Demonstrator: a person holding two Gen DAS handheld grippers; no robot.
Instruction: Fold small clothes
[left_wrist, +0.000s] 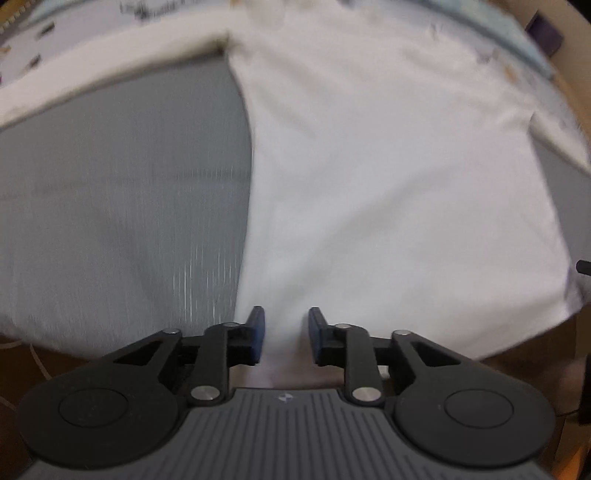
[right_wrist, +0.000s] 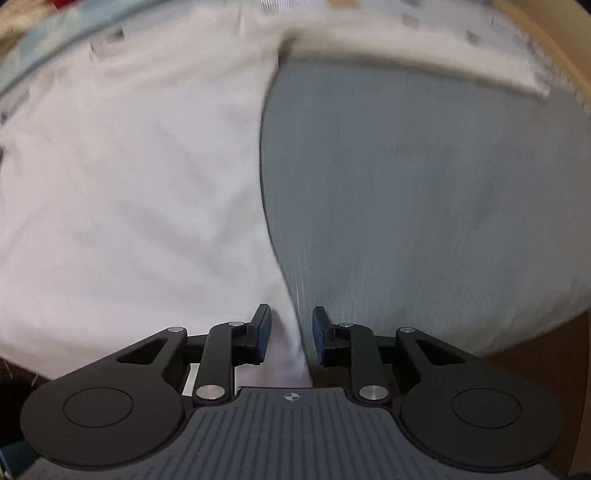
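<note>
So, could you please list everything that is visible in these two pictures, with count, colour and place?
shirt: one, white, spread flat on the grey cloth; its bottom hem is near both claws, and one sleeve stretches out sideways at the far end.
grey cloth: one, grey with fine stripes, lying under the shirt.
patterned sheet: one, pale with small dark marks, at the far edge, blurred.
left claw: one, black with blue pads, jaws apart, at the shirt's near hem by its side edge.
right claw: one, black with blue pads, jaws apart, with the shirt's other side edge between them.
</note>
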